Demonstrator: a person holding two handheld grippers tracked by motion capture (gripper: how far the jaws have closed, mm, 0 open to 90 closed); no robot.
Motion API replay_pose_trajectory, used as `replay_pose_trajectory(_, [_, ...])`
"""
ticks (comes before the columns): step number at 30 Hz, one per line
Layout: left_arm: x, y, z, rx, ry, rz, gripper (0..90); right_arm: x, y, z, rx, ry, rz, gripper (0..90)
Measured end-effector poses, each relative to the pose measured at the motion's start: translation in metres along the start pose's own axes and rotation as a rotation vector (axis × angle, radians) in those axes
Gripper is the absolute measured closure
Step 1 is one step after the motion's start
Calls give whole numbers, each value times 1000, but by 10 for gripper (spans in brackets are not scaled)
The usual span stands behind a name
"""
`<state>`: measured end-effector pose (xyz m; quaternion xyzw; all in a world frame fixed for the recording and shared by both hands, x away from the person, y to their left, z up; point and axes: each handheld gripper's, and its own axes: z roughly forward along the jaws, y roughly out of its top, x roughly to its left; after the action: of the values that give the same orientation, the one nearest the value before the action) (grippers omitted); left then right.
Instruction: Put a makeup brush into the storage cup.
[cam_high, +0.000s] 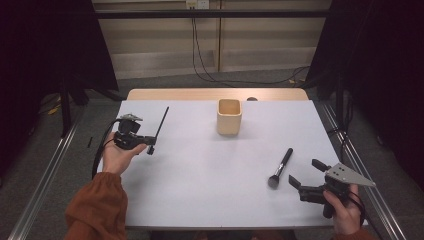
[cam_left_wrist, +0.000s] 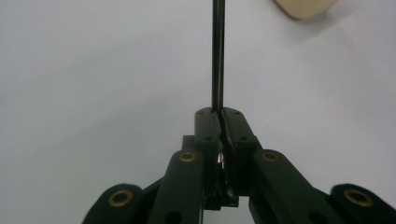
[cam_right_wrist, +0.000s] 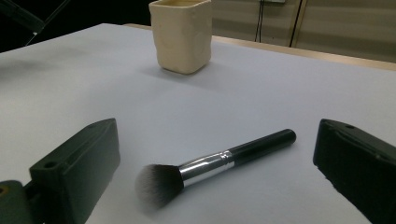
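Observation:
My left gripper (cam_high: 148, 148) is over the left part of the white table (cam_high: 200, 195), shut on the lower end of a thin black stick (cam_high: 161, 124) that points away toward the back. In the left gripper view the jaws (cam_left_wrist: 220, 114) pinch the stick (cam_left_wrist: 217, 56), which runs straight up. A black makeup brush (cam_high: 280, 167) with a silver collar lies at the right, bristles toward me. My right gripper (cam_high: 303, 171) is open just right of the bristle end, not touching. In the right gripper view the brush (cam_right_wrist: 219, 161) lies between the wide-apart jaws (cam_right_wrist: 212, 144).
A cream square cup (cam_high: 229, 116) stands upright at the back centre, also in the right gripper view (cam_right_wrist: 182, 35). A small dark object (cam_high: 251, 99) lies on the wooden back edge. Metal rails (cam_high: 50, 170) flank the table; cables trail on the floor behind.

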<state>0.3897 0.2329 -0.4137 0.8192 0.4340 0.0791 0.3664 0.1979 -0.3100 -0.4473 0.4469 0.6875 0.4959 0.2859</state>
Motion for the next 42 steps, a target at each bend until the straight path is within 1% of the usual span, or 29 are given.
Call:
replay_pose_trajectory(1, [0,0,0,0,0,0,858,0,0,0,0,0,0,3])
replay_pose_trajectory(2, [-1,-4,-2,-30,-2,-5,858,0,0,0,0,2,2,3])
replay_pose_trajectory(3, [-1,-4,-2,-30,-2,-5,858,0,0,0,0,2,2,3])
replay_pose_trajectory(5, [-1,-8,-4,-62,-4,-5,858,0,0,0,1,2,1,3])
replay_pose_trajectory(6, [-2,-11,-6,-85,-24,-14,858,0,0,0,0,0,2,3])
replay_pose_trajectory(7, [-2,-11,-6,-85,-24,-14,858,0,0,0,-1,0,1,3])
replay_pose_trajectory(8, [-5,-14,-7,-96,-31,0,858,0,0,0,0,0,0,3])
replay_pose_trajectory(9, [-5,-14,-7,-96,-31,0,858,0,0,0,1,0,3,3])
replay_pose_trajectory(12, [-10,-18,-10,-140,-52,6,858,0,0,0,-1,2,0,3])
replay_pose_trajectory(15, [-11,-21,-10,-150,-61,9,858,0,0,0,0,1,1,3])
replay_pose_trajectory(17, [-15,-25,-11,-175,-70,18,858,0,0,0,-2,1,1,3])
replay_pose_trajectory(21, [-18,-27,-13,-191,-84,26,858,0,0,0,-2,3,1,3])
replay_pose_trajectory(22, [-19,-28,-14,-201,-95,25,858,0,0,0,0,3,1,3])
replay_pose_trajectory(23, [-22,-30,-17,-222,-105,28,858,0,0,0,-1,4,0,3])
replay_pose_trajectory(25, [-23,-30,-17,-228,-107,36,858,0,0,0,-1,4,2,3])
replay_pose_trajectory(32, [-35,-34,-19,-259,-154,62,858,1,0,0,-4,8,-1,3])
replay_pose_trajectory(35, [-40,-34,-20,-263,-168,73,858,1,0,0,-5,9,2,3])
replay_pose_trajectory(36, [-40,-34,-20,-263,-168,73,858,1,0,0,-5,9,2,3])
replay_pose_trajectory(40, [-45,-34,-21,-277,-190,76,858,1,1,0,-7,13,1,3])
replay_pose_trajectory(41, [-47,-34,-21,-281,-201,74,858,1,1,1,-6,13,0,3])
replay_pose_trajectory(42, [-48,-34,-21,-282,-203,77,858,1,1,1,-5,12,2,3])
